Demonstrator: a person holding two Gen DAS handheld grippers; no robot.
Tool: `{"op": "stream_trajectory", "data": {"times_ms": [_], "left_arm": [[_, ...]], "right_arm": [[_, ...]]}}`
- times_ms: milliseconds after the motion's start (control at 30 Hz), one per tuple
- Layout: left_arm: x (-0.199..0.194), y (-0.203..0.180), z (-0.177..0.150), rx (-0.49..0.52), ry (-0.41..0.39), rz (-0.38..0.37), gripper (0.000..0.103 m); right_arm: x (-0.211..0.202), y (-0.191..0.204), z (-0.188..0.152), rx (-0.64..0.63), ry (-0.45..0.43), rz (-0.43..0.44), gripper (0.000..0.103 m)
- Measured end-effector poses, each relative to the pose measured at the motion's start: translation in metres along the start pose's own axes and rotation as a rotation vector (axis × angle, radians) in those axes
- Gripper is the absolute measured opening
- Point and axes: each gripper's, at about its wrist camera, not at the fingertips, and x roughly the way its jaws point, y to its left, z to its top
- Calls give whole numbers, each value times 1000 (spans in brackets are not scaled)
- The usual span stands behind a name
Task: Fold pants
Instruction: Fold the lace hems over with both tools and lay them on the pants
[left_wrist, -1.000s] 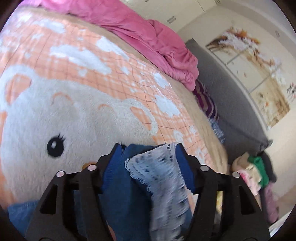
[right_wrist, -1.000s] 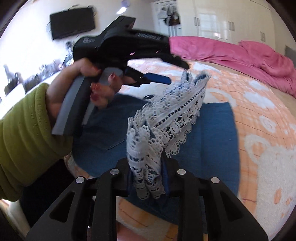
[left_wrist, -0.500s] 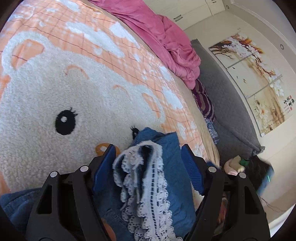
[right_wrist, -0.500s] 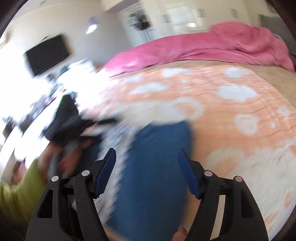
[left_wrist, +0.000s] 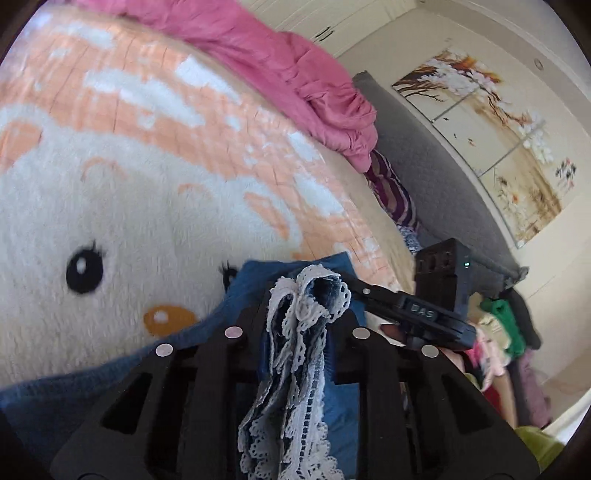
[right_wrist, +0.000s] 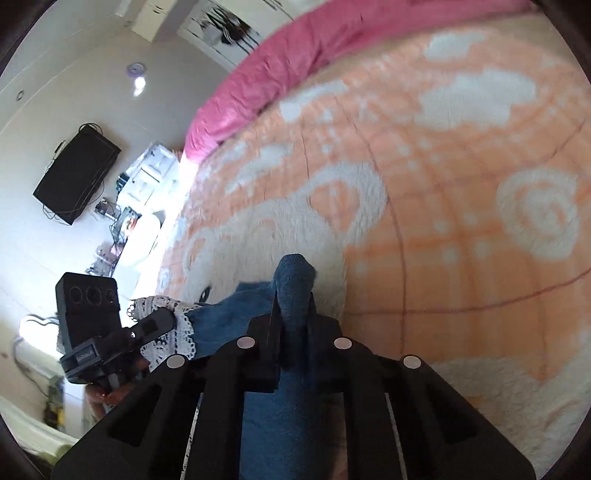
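Note:
The blue denim pants (left_wrist: 255, 280) with white lace hems (left_wrist: 303, 332) lie on an orange and white bear-print blanket (left_wrist: 110, 177) on the bed. My left gripper (left_wrist: 301, 314) is shut on the bunched lace hem, which hangs down between its fingers. My right gripper (right_wrist: 293, 306) is shut on a fold of plain blue denim (right_wrist: 295, 280) that sticks up past its fingertips. The right gripper shows in the left wrist view (left_wrist: 424, 314), close at the right. The left gripper shows in the right wrist view (right_wrist: 122, 339), holding the lace (right_wrist: 166, 314).
A crumpled pink duvet (left_wrist: 288, 74) lies along the bed's far side. A grey headboard (left_wrist: 424, 177) and striped cloth (left_wrist: 391, 192) are at the right. Piled clothes (left_wrist: 498, 332) sit beyond the bed. A black TV (right_wrist: 75, 173) hangs on the wall.
Both grippers were open half a second ago and have closed: the left on the lace hem, the right on a denim fold. The right gripper has turned and dropped toward the blanket.

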Motion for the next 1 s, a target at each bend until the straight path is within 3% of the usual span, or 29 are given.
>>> {"op": "stream_trajectory", "data": {"times_ms": [67, 167, 200, 267, 333, 400, 433, 700, 800, 933, 1000], "left_arm": [[9, 0, 3, 15, 10, 73, 15], [23, 13, -3, -27, 59, 142, 17], [25, 17, -4, -35, 70, 185, 25], [23, 20, -6, -38, 69, 225, 33], [15, 18, -6, -25, 47, 245, 35], [3, 12, -8, 17, 13, 291, 41], [-5, 10, -10, 25, -9, 303, 41], [-58, -9, -19, 40, -126, 373, 48], [-76, -22, -34, 65, -161, 432, 52], [-94, -36, -57, 103, -180, 508, 57], [-103, -41, -68, 106, -177, 512, 58]], "right_arm": [[-3, 5, 6, -41, -17, -51, 9], [26, 7, 6, -144, 39, -205, 13], [36, 10, 2, -184, 65, -272, 17], [43, 9, -6, -231, 65, -309, 21], [42, 11, -9, -238, 50, -323, 24], [27, 13, -12, -228, 16, -326, 49], [17, 16, -14, -231, -5, -315, 54], [-37, 32, -48, -226, -59, -287, 56], [-52, 39, -66, -247, -76, -308, 65], [-65, 48, -89, -283, -88, -339, 65], [-69, 50, -99, -283, -86, -344, 67]]}}
